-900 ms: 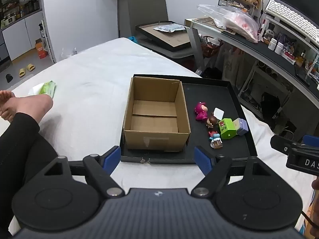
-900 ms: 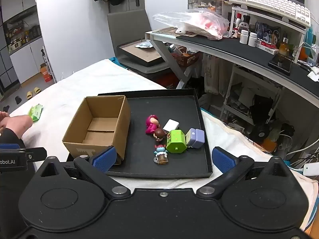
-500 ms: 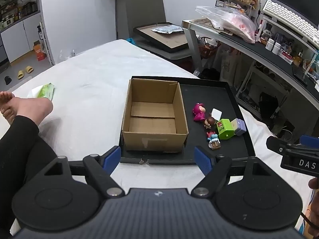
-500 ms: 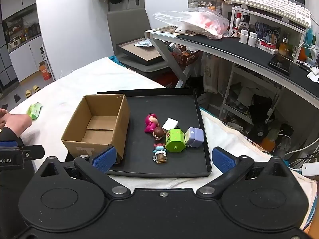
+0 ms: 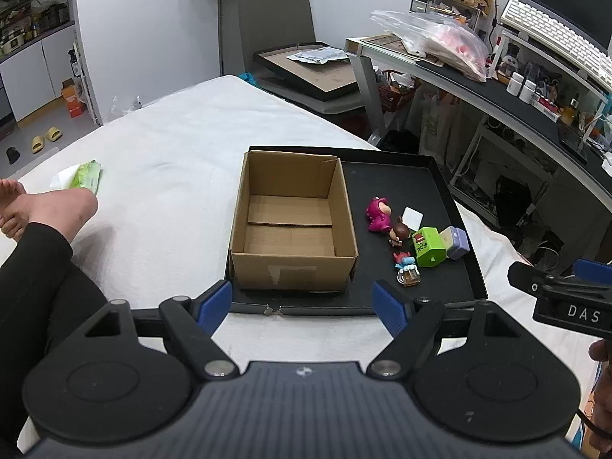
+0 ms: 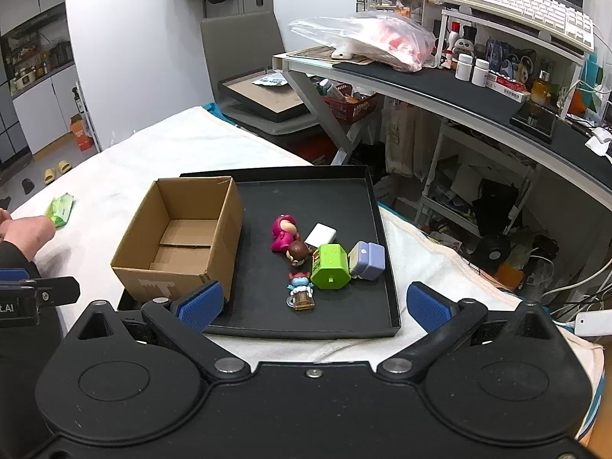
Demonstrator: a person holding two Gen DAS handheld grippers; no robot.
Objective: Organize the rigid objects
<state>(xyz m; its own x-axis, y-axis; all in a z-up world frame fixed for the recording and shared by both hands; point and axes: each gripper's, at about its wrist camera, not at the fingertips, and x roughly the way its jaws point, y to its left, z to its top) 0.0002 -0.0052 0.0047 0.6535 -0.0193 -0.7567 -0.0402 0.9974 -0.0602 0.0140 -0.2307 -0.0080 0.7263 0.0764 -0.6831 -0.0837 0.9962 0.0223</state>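
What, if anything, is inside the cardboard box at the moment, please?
Nothing: the box shows only its bare flaps. The strip just behind its near wall is hidden. The toys lie beside it on the tray.

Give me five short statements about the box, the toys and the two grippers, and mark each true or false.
1. The cardboard box is empty. True.
2. The green toy lies inside the box. False: it lies on the black tray.
3. The left gripper holds a figure. False: it is open, holding nothing.
4. The pink figure lies between the box and the white block. True.
5. The right gripper is shut. False: open.
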